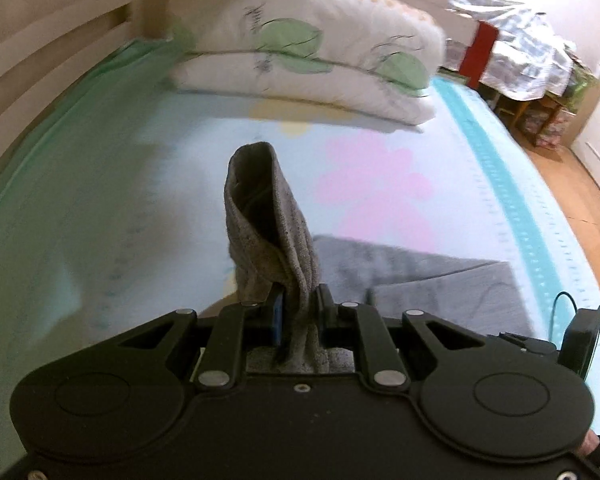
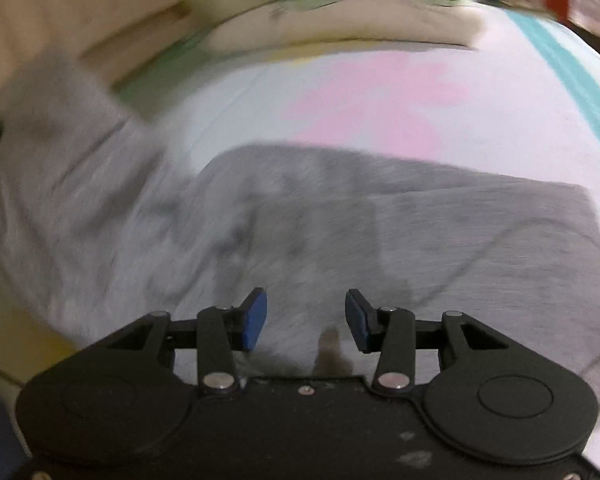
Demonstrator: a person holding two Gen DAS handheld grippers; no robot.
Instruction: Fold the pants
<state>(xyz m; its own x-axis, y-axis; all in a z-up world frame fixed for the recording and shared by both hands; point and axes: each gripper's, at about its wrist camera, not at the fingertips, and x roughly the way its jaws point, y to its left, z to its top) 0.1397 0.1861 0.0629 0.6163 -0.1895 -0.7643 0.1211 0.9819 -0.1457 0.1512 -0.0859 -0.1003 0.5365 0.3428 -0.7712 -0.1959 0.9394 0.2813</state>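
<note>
Grey knit pants (image 2: 380,220) lie spread on the bed. My left gripper (image 1: 298,300) is shut on a ribbed cuff of the pants (image 1: 268,216), which stands up twisted between the jaws, lifted off the sheet. More grey cloth (image 1: 420,276) lies flat to the right behind it. In the right wrist view my right gripper (image 2: 306,320) hovers just over the pants with its blue pads (image 2: 256,318) apart and nothing pinched between them. A raised part of the pants (image 2: 60,160) runs up to the left, blurred.
The bed sheet (image 1: 120,200) is pale blue with pink and yellow flowers and a teal border (image 1: 512,208). A folded white quilt with green leaves (image 1: 308,52) lies at the far end. A wooden bed rail (image 1: 40,60) stands left. Wood floor and cluttered shelves (image 1: 540,92) are right.
</note>
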